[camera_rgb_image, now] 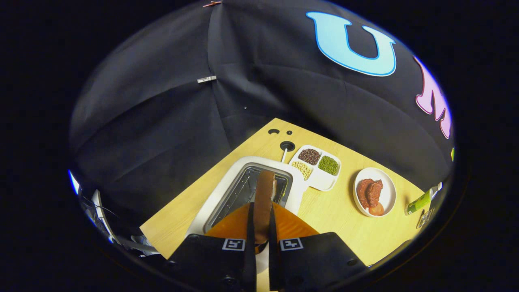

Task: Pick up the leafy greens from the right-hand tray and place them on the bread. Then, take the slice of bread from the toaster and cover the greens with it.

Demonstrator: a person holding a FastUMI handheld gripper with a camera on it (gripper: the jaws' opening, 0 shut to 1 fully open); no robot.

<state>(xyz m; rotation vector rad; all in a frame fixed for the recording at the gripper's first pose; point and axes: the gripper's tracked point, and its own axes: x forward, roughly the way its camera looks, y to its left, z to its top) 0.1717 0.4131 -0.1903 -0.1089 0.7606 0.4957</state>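
The gripper (pixel 259 227) has its jaws pinching a slice of bread (pixel 265 198) edge-on, one finger on each flat face, so the slice stands upright between them with its brown crust edge toward the camera. It hangs just above the toaster (pixel 227 194), a pale box with a dark metal slot, which sits on the wooden surface (pixel 336 219). The bottom of the slice is hidden behind the fingers, so I cannot tell how far it has cleared the slot.

Beyond the toaster lies a divided tray (pixel 320 178) with dark beans, pale beans and green ones in separate compartments. Well to the right of it is a white plate (pixel 375 192) carrying reddish-brown pieces and a small round orange one. A green tube (pixel 419 202) lies further right, near the edge of the surface.

The slice looks light and fairly stiff, as it holds its shape upright without sagging. If it is real bread, its faces would be soft and crumbly under pressure, so a hard squeeze could dent or tear it; a firm but gentle pinch across the faces, low enough that the slice does not swing, seems the right hold. The crust edge is probably the toughest part. To cover the greens the slice will have to be turned from upright to flat, and a light slice gripped near one end may pivot or slip in the jaws as it tilts
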